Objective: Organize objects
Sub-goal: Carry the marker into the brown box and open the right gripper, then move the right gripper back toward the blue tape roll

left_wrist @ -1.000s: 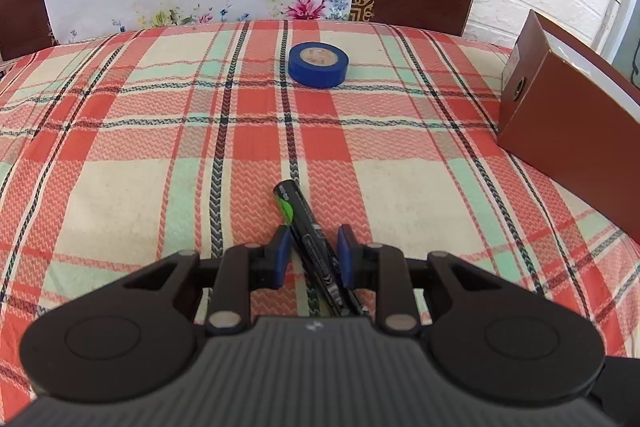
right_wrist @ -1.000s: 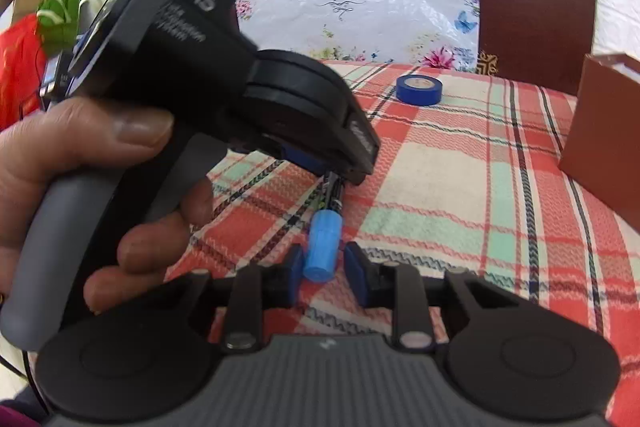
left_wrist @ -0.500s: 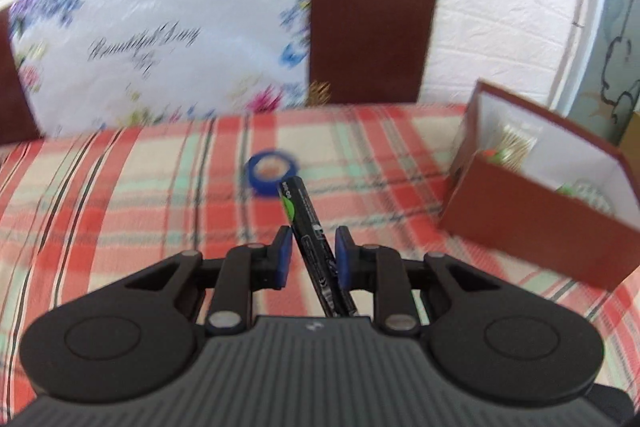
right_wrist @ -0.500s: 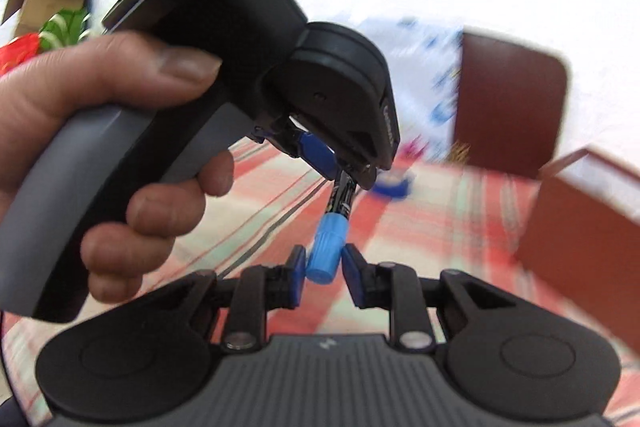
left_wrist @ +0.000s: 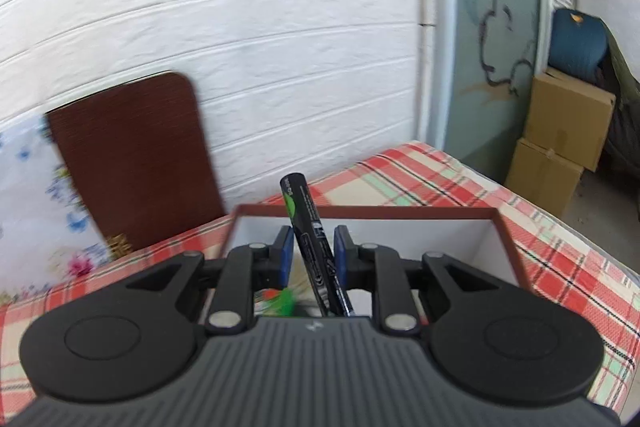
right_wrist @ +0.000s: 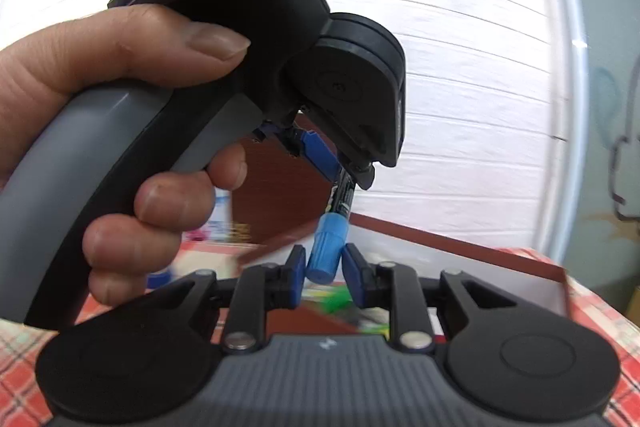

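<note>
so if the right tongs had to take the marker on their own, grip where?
On the blue cap, from its open end, pads either side. It is the only free part: the black barrel runs up into the left tongs, which are shut on it above the brown box.

Counter (left_wrist: 460,183) has a red, cream and green plaid cloth over it. Sitting on it is an open reddish-brown box (left_wrist: 506,239) with white insides, toward the far right corner.
</note>
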`<act>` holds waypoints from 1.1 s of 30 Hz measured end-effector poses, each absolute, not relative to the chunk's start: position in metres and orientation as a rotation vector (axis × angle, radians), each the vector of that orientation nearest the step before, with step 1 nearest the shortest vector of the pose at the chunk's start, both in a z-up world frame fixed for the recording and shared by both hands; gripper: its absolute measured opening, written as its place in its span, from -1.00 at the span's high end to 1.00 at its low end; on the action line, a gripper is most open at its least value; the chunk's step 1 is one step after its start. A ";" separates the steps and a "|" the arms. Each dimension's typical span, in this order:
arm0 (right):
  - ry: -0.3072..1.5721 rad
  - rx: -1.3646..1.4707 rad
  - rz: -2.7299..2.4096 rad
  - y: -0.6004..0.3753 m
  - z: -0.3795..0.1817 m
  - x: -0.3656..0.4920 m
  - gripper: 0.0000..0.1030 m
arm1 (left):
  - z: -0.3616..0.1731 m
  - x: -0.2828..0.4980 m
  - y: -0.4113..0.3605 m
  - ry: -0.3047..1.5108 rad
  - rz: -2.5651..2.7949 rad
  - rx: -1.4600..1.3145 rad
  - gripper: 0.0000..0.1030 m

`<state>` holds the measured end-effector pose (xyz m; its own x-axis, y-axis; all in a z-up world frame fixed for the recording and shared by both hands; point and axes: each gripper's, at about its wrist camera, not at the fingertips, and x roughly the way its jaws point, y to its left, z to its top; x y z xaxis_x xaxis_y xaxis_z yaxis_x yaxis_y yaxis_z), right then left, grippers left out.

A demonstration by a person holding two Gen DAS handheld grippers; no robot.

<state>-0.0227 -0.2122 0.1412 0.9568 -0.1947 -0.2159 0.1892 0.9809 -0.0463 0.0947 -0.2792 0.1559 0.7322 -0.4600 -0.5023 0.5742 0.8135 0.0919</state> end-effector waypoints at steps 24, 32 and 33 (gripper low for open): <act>0.246 0.156 -0.332 -0.261 0.119 -0.036 0.36 | 0.126 0.096 -0.278 0.533 -0.483 0.313 0.44; 0.206 0.091 -0.251 -0.213 0.127 -0.044 0.27 | 0.128 0.099 -0.205 0.526 -0.398 0.255 0.42; 0.224 0.090 -0.228 -0.206 0.125 -0.042 0.26 | 0.127 0.100 -0.193 0.534 -0.383 0.243 0.41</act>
